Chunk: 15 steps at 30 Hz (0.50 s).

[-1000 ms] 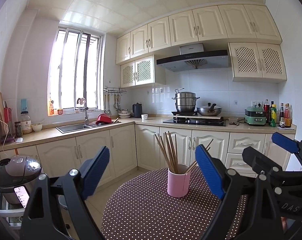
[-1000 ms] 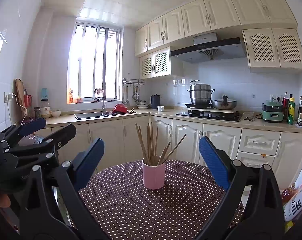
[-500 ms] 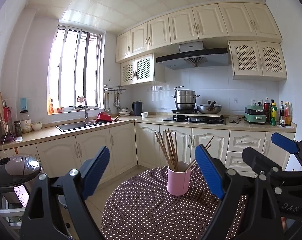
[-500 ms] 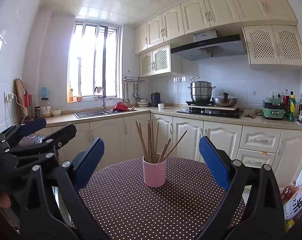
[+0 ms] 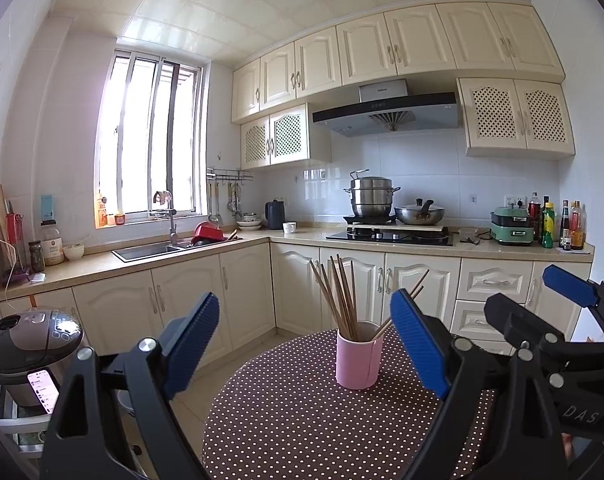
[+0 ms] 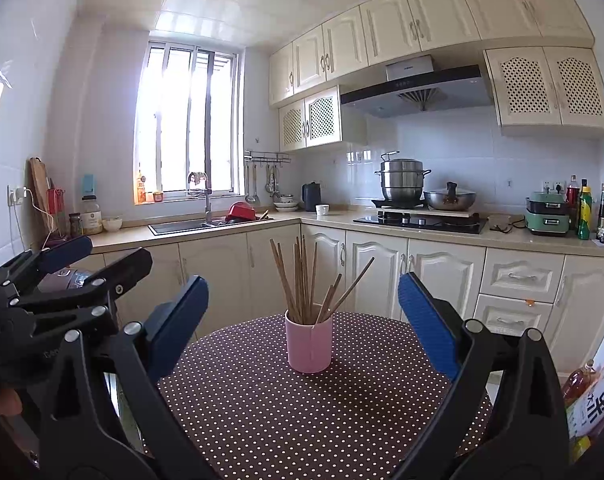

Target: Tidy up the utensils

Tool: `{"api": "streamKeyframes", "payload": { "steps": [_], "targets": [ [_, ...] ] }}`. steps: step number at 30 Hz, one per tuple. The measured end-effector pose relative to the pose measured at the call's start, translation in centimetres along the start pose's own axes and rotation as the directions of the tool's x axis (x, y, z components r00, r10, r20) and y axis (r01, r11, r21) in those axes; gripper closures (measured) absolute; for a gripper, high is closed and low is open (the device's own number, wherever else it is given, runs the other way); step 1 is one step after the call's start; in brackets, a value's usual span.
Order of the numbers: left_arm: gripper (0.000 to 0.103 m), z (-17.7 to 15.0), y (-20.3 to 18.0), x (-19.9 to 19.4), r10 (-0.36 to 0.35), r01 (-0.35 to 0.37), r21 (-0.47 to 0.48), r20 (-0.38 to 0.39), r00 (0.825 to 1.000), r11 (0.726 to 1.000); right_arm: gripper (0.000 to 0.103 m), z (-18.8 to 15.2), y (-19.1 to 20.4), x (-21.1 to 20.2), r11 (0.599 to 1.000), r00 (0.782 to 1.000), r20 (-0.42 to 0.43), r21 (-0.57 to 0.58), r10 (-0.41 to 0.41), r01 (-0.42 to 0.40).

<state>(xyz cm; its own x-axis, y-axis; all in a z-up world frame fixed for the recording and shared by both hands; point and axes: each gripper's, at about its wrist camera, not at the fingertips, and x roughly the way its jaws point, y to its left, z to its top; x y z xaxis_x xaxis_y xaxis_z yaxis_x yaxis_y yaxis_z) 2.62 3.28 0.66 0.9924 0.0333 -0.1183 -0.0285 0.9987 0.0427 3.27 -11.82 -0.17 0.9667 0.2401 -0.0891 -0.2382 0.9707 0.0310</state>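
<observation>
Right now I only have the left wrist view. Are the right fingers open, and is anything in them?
Observer: The right wrist view shows the right gripper open with nothing between its fingers. The pink cup stands beyond them on the dotted table.
Operator: Is there anything beside the table on that side?
Observer: Yes. An amber bottle and a printed package sit low at the right edge, off the table.
</observation>
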Motion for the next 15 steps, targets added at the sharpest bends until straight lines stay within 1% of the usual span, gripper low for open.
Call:
{"api": "streamKeyframes", "payload": {
  "steps": [7, 15],
  "targets": [
    [0.017, -0.4, -0.2, 0.8, 0.005, -0.005, 0.007, -0.020, 1.000, 1.000, 0.009, -0.5, -0.3, 0.9, 1.000, 1.000, -0.025, 0.009, -0.002, 0.002],
    [0.017, -1.2, -0.5, 2.8, 0.002, -0.002, 0.006, -0.066, 0.998, 1.000, 0.009, -1.2, -0.8, 2.1, 1.000, 0.998, -0.056, 0.020, -0.005, 0.006]
  ]
}}
